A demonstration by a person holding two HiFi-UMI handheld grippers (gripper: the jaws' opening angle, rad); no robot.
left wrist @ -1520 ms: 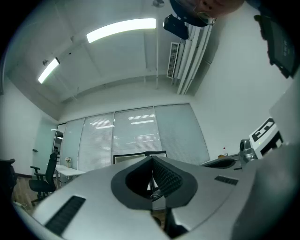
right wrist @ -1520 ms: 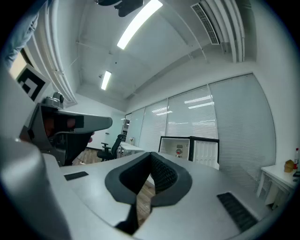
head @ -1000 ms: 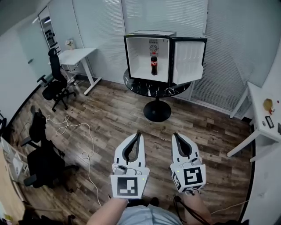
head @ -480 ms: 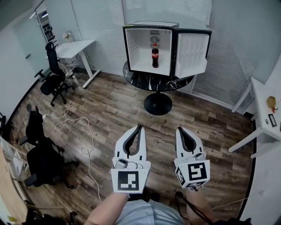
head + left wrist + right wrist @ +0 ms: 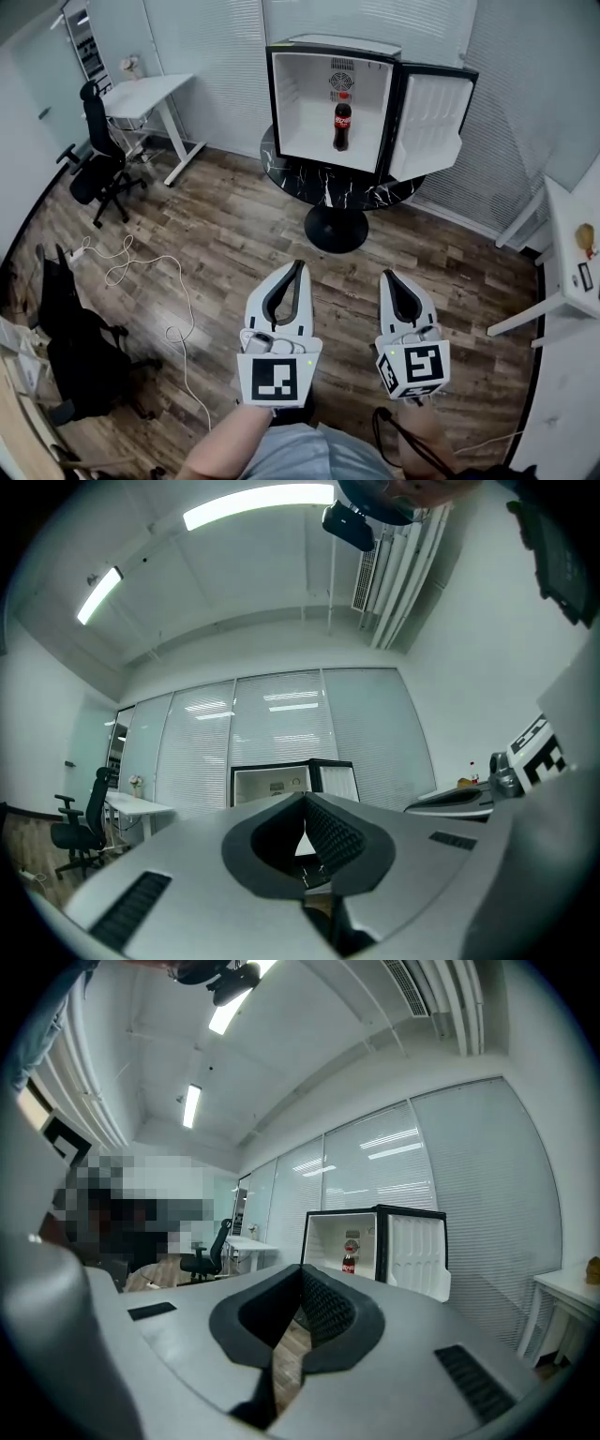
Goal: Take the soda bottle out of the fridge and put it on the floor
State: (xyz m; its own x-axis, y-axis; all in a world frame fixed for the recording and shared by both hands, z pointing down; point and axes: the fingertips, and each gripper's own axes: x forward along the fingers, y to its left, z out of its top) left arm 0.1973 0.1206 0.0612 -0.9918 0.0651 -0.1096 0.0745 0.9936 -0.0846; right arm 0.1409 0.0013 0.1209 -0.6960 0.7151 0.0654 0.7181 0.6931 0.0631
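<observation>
A dark soda bottle [image 5: 342, 127] with a red label stands upright inside a small white fridge [image 5: 328, 112]; it also shows as the soda bottle [image 5: 349, 1260] in the right gripper view. The fridge door [image 5: 433, 127] hangs open to the right. The fridge sits on a round black marble table [image 5: 328, 187]. My left gripper [image 5: 300, 266] and right gripper [image 5: 386, 275] are held low over the wood floor, well short of the table. Both are shut with nothing between the jaws.
A white desk [image 5: 145, 98] and a black office chair [image 5: 89, 155] stand at the back left. A white cable [image 5: 141, 281] trails over the floor on the left. Another dark chair [image 5: 66, 347] is near left. A white table [image 5: 572, 272] is at the right.
The fridge and table appear larger and nearer in the head view than a second ago. Both grippers keep the same pose, shut and side by side.
</observation>
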